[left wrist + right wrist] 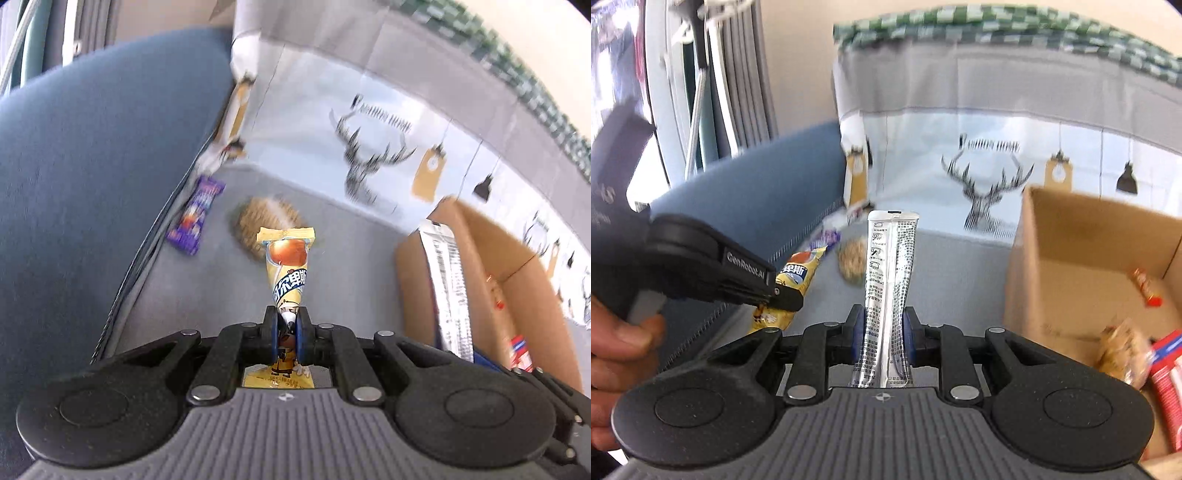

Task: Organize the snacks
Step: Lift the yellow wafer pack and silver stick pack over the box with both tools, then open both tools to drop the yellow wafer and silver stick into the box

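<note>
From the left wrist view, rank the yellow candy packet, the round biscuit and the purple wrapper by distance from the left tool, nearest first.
1. Yellow candy packet: clamped in the left tool, straight ahead.
2. Round biscuit: on the grey seat just beyond the packet's tip.
3. Purple wrapper: ahead to the left, against the blue cushion; only slightly farther than the biscuit.

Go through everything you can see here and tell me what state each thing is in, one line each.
Left gripper: shut on yellow packet.
Right gripper: shut on silver sachet.
Cardboard box: open, snacks inside.
Purple packet: lying loose on sofa.
Round cracker pack: lying loose on sofa.
</note>
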Action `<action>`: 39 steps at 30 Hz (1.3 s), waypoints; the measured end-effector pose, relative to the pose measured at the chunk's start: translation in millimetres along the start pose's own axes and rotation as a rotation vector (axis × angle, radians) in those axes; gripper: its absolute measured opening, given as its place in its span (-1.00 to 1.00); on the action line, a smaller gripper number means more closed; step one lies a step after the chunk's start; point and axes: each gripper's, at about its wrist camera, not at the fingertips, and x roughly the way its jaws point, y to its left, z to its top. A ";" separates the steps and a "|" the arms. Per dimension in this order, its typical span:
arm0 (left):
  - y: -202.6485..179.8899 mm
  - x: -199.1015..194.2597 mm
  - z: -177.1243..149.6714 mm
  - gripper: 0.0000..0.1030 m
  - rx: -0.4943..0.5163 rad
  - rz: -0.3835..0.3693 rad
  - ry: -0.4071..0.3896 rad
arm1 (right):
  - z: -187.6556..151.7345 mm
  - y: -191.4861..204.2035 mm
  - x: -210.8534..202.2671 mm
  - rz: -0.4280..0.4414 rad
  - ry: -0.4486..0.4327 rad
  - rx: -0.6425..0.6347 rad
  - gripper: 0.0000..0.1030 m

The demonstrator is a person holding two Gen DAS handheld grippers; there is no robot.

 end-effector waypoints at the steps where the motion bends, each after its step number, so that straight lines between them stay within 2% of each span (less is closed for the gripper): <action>1: -4.3 -3.1 1.1 -0.82 0.000 -0.015 -0.024 | 3.7 -4.3 -6.2 0.000 -0.017 0.001 -0.55; 9: -54.1 -24.4 6.2 -0.83 0.045 -0.136 -0.194 | 25.1 -48.7 -52.5 -0.032 -0.116 0.011 -0.55; 15: -105.2 -27.4 3.0 -0.82 0.100 -0.235 -0.278 | 33.6 -96.8 -82.9 -0.118 -0.164 0.051 -0.55; 22: -169.5 -18.8 -16.1 -0.82 0.218 -0.339 -0.279 | 29.4 -157.0 -102.2 -0.264 -0.178 0.144 -0.55; 27: -208.8 -9.8 -32.5 -0.82 0.292 -0.388 -0.270 | 19.4 -185.6 -103.0 -0.339 -0.148 0.198 -0.55; 31: -226.7 -2.7 -41.2 -0.83 0.330 -0.407 -0.266 | 14.7 -192.2 -102.6 -0.362 -0.142 0.195 -0.55; 39: -234.6 4.6 -43.8 -0.83 0.339 -0.414 -0.261 | 9.8 -189.3 -106.0 -0.378 -0.143 0.157 -0.55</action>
